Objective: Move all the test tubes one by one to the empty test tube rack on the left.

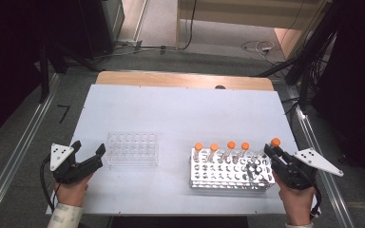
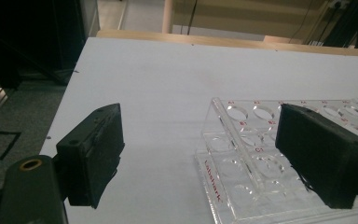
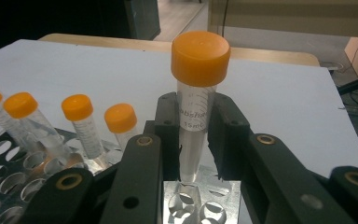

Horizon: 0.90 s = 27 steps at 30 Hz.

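An orange-capped tube [image 3: 196,107] stands upright between the jaws of the right gripper [image 3: 195,135], which is clamped on its clear body just below the cap. The tube's pointed tip hangs just above a hole at the near corner of the metal rack [image 3: 200,200], in the lower middle of the right gripper view. In the high view this tube [image 1: 275,142] sits at the right end of the rack [image 1: 230,173], lower right of the frame, with the right gripper [image 1: 274,153] around it. Four more capped tubes [image 1: 221,149] stand in the rack's back row. Left of centre on the white bench [image 1: 180,109] lies an empty clear rack [image 1: 132,149]. The left gripper [image 1: 89,151] rests at the lower left, jaws spread apart with nothing between them, just beside that clear rack [image 2: 261,158].
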Available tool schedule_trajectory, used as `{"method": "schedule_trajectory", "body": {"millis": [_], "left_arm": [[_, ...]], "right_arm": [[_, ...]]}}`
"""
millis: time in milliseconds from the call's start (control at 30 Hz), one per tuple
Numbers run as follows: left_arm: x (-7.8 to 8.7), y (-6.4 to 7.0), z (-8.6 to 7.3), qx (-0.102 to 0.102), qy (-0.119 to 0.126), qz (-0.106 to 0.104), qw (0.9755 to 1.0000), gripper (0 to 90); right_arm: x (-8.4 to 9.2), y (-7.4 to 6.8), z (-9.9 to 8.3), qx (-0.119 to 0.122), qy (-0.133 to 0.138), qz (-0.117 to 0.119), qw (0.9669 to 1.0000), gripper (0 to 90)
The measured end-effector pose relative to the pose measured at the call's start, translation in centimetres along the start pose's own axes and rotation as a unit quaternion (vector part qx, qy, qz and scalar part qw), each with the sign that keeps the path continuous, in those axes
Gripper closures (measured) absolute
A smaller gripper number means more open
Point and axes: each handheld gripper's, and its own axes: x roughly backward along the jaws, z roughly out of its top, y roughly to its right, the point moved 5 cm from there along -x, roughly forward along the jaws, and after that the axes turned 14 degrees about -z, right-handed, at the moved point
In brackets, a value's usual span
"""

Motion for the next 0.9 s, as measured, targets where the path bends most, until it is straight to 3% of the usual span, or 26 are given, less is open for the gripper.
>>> {"method": "schedule_trajectory", "body": {"millis": [500,900], "left_arm": [[0.0,0.1,0.0,0.0,0.0,-0.002,1.0,14.9],[0.0,0.2,0.0,-0.001,-0.001,-0.002,1.0,14.9]], "right_arm": [[1.6,-2.4,0.3,0.013,-0.001,0.048,0.9987,72.7],[2.1,-5.3,0.3,0.034,-0.007,0.098,0.9946,72.7]]}}
